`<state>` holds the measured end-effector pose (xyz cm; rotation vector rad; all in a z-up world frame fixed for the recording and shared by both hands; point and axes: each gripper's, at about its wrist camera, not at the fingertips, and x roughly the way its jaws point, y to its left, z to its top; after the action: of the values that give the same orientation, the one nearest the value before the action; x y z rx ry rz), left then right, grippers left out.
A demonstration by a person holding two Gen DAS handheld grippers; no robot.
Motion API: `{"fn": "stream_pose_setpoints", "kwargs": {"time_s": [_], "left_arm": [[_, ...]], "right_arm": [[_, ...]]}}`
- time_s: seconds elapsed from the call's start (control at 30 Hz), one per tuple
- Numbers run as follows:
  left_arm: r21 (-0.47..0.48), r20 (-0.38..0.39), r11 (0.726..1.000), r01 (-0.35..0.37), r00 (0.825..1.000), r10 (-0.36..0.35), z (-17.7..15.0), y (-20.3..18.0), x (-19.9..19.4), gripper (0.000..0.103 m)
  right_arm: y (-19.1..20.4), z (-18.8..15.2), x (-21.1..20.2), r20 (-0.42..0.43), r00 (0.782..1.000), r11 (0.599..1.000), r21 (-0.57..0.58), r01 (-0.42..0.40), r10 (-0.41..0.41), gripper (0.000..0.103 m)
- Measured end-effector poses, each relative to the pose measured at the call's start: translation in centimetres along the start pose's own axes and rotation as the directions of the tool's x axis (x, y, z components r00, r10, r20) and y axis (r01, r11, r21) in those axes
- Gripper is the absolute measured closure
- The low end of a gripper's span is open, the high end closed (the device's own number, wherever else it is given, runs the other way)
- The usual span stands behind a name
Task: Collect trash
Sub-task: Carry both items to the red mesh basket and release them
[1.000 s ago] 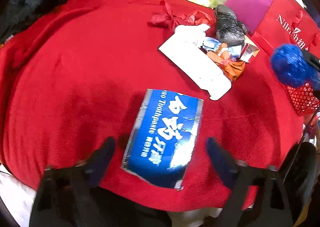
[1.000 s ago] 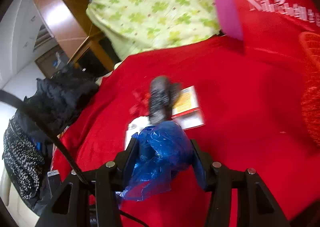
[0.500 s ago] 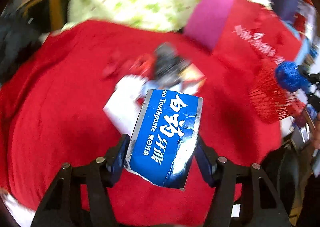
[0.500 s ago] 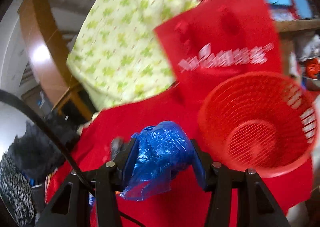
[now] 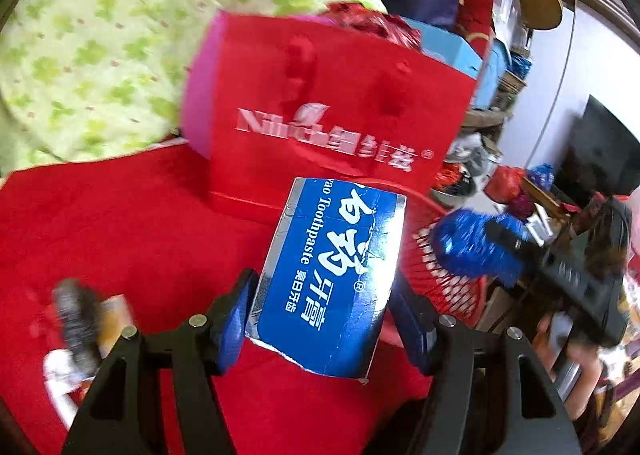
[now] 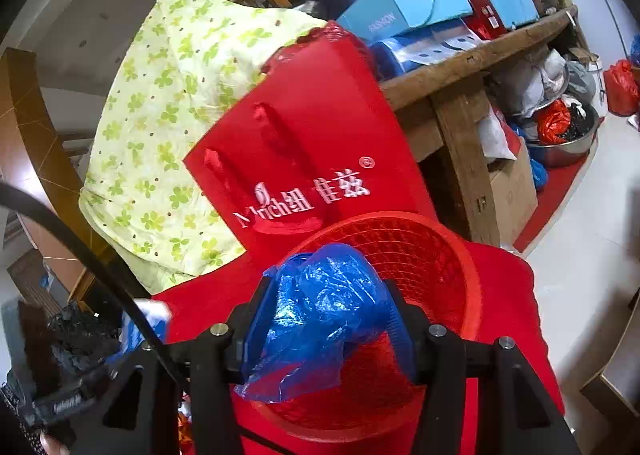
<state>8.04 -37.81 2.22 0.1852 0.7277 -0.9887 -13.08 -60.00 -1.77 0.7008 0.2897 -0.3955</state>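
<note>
Right tool [image 6: 326, 331], jaws just easing around a blue bag [image 6: 320, 315], should release squarely over the red basket [image 6: 420, 251]; left tool [image 5: 326, 311] grasps a toothpaste box [image 5: 328, 275].

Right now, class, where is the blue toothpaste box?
In the left wrist view the blue toothpaste box sits low and centre, clamped in the left claw, in front of the red gift bag and left of the red basket.

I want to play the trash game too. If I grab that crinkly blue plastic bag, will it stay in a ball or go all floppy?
Probably floppy: the blue plastic bag bulges out of the right hand-held gripper and a loose corner droops below it. It looks thin and crumpled, so likely very light. Dropped over the red basket, it might drift or spring open rather than fall straight.
</note>
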Motion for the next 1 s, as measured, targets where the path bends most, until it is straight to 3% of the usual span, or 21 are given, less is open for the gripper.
{"fn": "stream_pose_setpoints", "kwargs": {"time_s": [0.07, 0.17, 0.27, 0.43, 0.57, 0.67, 0.8, 0.9, 0.93, 1.0], "left_arm": [[0.008, -0.017, 1.000, 0.019, 1.000, -0.019, 0.8, -1.5, 1.7, 0.036], [0.034, -0.056, 0.999, 0.039, 0.998, -0.037, 1.4, -3.5, 3.9, 0.034], [0.042, -0.062, 0.998, 0.037, 0.998, -0.034, 0.7, -3.9, 4.3, 0.034], [0.028, -0.018, 0.999, -0.018, 1.000, 0.019, -1.4, -1.4, 0.8, 0.034], [-0.038, 0.036, 0.993, -0.109, 0.993, 0.111, -4.4, 2.9, -3.9, 0.030], [-0.128, 0.049, 0.968, -0.216, 0.973, 0.224, -7.9, 7.8, -8.0, 0.030], [-0.255, 0.021, 0.886, -0.387, 0.914, 0.406, -13.5, 14.4, -12.5, 0.026], [-0.305, -0.041, 0.809, -0.502, 0.856, 0.516, -17.1, 18.1, -14.1, 0.026], [-0.324, -0.065, 0.790, -0.520, 0.846, 0.530, -18.0, 19.1, -14.2, 0.026], [-0.369, -0.106, 0.766, -0.527, 0.842, 0.529, -19.5, 21.1, -14.3, 0.026]], "right_arm": [[-1.1, 0.1, 0.1, -0.003, 1.000, 1.000, 0.017, -0.014, 0.014, 0.039], [-2.3, 0.2, 0.3, 0.003, 0.999, 0.998, 0.054, -0.044, 0.043, 0.027], [-2.8, 0.3, 0.0, 0.012, 0.999, 0.997, 0.065, -0.050, 0.050, 0.025], [-1.5, 0.3, -1.9, 0.067, 0.991, 0.993, 0.014, -0.114, 0.113, 0.025], [2.0, -0.3, -3.3, 0.088, 0.971, 0.974, -0.064, -0.218, 0.223, 0.025], [6.6, -1.7, -3.2, 0.040, 0.953, 0.943, -0.165, -0.290, 0.300, 0.025], [12.6, -4.8, -1.4, -0.072, 0.932, 0.894, -0.265, -0.361, 0.355, 0.025], [16.0, -7.5, 1.3, -0.165, 0.926, 0.878, -0.298, -0.376, 0.340, 0.025], [16.9, -8.4, 2.4, -0.195, 0.926, 0.876, -0.307, -0.372, 0.324, 0.025], [18.8, -10.4, 4.9, -0.265, 0.922, 0.871, -0.331, -0.363, 0.284, 0.025]]}}
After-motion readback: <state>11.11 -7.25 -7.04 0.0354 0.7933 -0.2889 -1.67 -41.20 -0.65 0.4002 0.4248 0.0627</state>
